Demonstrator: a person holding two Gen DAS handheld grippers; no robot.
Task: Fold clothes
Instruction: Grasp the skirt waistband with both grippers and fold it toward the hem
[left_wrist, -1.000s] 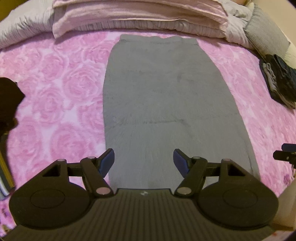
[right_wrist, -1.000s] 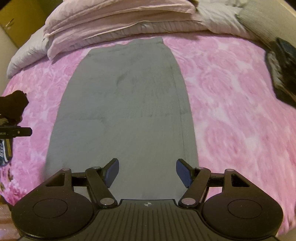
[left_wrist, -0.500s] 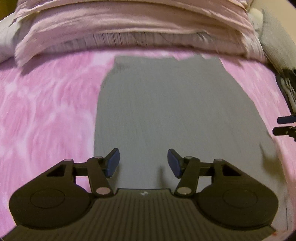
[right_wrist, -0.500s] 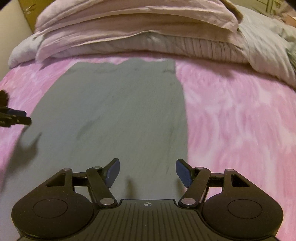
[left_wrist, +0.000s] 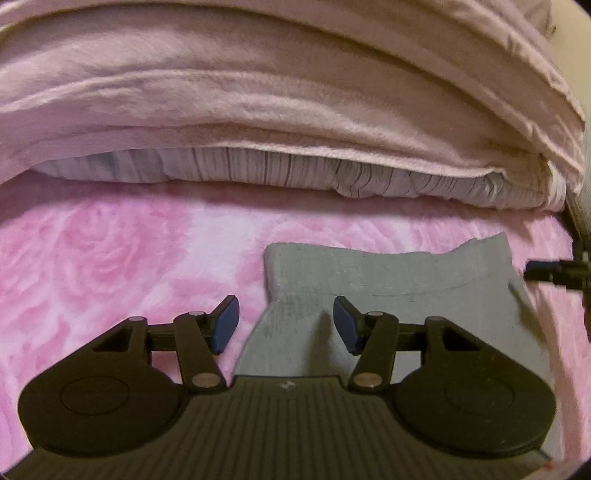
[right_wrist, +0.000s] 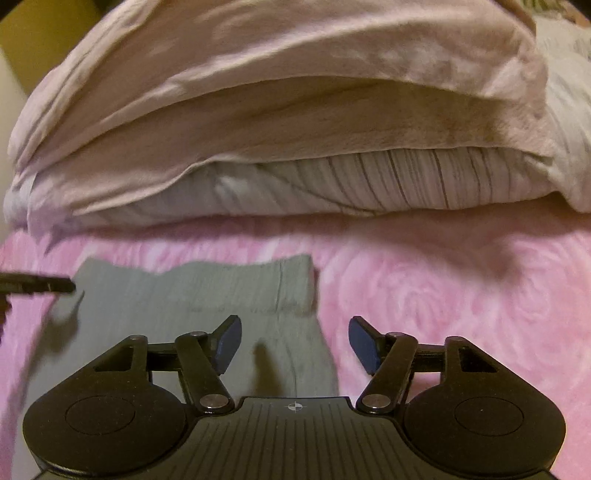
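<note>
A grey garment (left_wrist: 399, 291) lies flat on the pink rose-patterned bedspread, its far waistband end (right_wrist: 229, 280) just ahead of both grippers. My left gripper (left_wrist: 286, 323) is open, low over the garment's far left corner, straddling its left edge. My right gripper (right_wrist: 295, 341) is open over the far right corner, straddling the right edge. The tip of the right gripper (left_wrist: 554, 275) shows at the right edge of the left wrist view, and the left gripper's tip (right_wrist: 37, 286) at the left edge of the right wrist view.
A stack of folded pale pink blankets (left_wrist: 277, 103) over a striped white quilt (left_wrist: 295, 173) rises right behind the garment's far end. Pink bedspread (right_wrist: 461, 295) spreads to both sides. A yellow wall corner (right_wrist: 44, 37) shows at the upper left.
Both grippers have travelled forward along the garment from its near end to its far waistband end and dropped lower. Both stayed open.
</note>
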